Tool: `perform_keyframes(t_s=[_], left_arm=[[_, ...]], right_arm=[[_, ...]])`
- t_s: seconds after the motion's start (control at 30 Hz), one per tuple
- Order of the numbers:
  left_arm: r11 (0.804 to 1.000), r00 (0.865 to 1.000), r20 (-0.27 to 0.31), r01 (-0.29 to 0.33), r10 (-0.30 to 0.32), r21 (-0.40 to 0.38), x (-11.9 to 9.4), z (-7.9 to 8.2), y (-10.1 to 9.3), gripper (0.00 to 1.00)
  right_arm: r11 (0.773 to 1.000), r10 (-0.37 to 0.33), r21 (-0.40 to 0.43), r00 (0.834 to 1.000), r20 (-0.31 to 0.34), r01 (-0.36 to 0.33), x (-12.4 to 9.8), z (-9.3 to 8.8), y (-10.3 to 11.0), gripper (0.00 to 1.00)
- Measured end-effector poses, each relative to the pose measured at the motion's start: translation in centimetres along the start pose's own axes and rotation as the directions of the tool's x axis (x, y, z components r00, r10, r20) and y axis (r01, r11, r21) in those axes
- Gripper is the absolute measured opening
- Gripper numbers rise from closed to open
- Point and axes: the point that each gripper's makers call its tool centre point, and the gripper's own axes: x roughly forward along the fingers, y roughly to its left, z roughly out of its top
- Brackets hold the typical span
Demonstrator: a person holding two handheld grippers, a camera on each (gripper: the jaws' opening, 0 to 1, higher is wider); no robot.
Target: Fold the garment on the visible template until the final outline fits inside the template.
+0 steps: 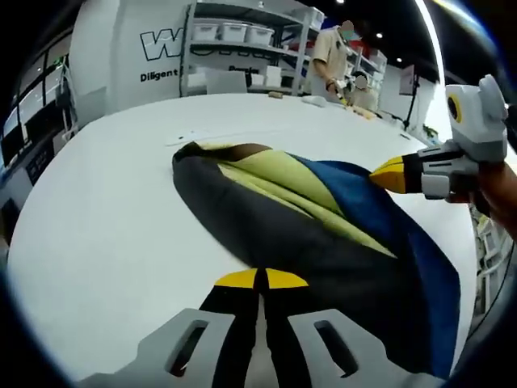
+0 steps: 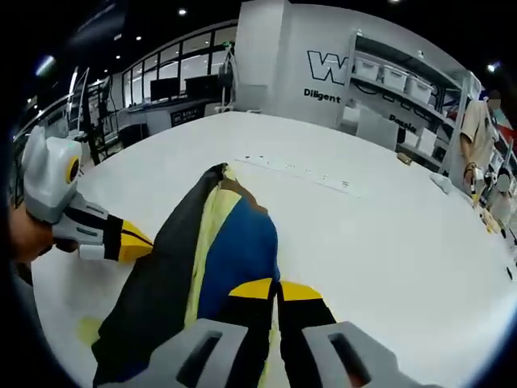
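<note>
Garment (image 1: 323,218), black, yellow and blue, lying bunched lengthwise on the white worktop (image 1: 105,218). Left tongs (image 1: 260,280) closed together on its black edge; right tongs (image 2: 275,289) closed together on its blue fabric at the opposite side.

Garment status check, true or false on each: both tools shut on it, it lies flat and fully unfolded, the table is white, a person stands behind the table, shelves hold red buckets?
1. Both tools are shut on the garment. True: the left tool and the right tool each pinch its fabric.
2. It lies flat and fully unfolded. False: it is bunched in folds.
3. The table is white. True.
4. A person stands behind the table. True.
5. The shelves hold red buckets. False: they hold white bins.
</note>
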Motion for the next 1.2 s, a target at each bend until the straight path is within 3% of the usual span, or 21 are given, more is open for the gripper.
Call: perform_keyframes(t_s=[0.73,1.2], left_arm=[[0.997,0.999,-0.035,-0.006,0.009,0.078,-0.2,-0.2,1.0,0.00],[0.991,0.998,-0.061,-0.013,0.021,0.135,-0.5,-0.2,2.5,0.00]], right_arm=[[0.999,-0.051,-0.020,0.998,-0.042,0.050,2.8,-1.3,-6.5,0.00],[0.993,-0.084,-0.086,0.994,-0.065,0.079,4.8,-1.5,-9.5,0.00]])
